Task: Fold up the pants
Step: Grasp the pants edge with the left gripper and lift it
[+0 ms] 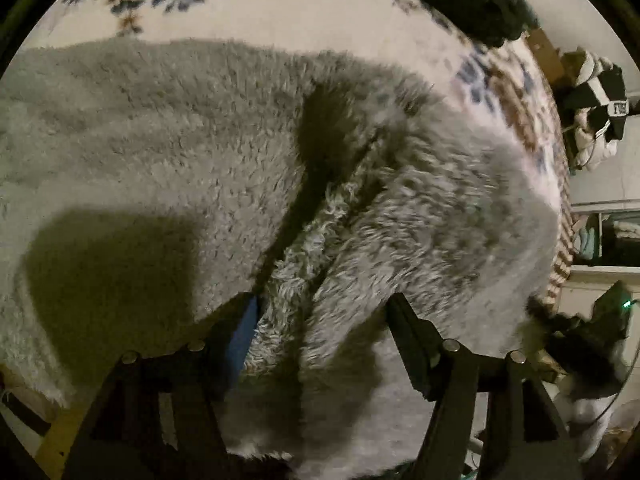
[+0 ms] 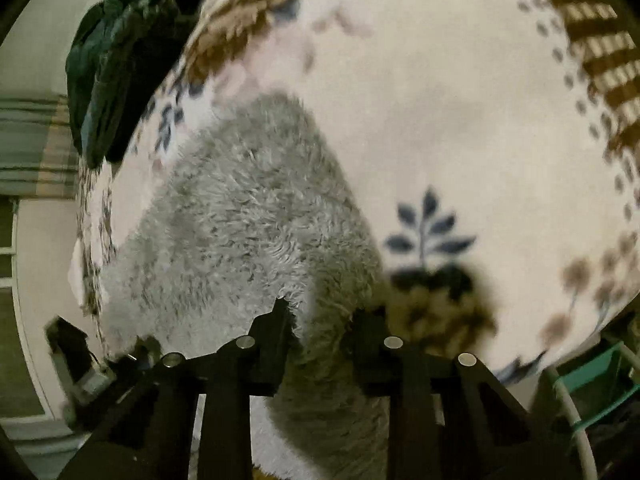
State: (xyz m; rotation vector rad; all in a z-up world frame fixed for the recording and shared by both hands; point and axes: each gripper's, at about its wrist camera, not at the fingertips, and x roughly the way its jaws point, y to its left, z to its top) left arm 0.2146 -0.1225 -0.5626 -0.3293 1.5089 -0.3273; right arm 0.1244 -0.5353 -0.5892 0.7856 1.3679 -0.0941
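Both grips: my left hand-held gripper (image 1: 324, 312) and right hand-held gripper (image 2: 320, 316) pinched the fluffy pants (image 1: 200, 140).
Advice: I judged lifting evenly would keep the fold straight.

Left claw (image 1: 324, 312): fingers spread moderately apart, a bunched ridge of the fleecy grey pants (image 1: 224, 128) held between them, blue pad seen on the inner face of the left finger. Right claw (image 2: 324, 320): fingers drawn closer, clamped on a fold of the same pants.
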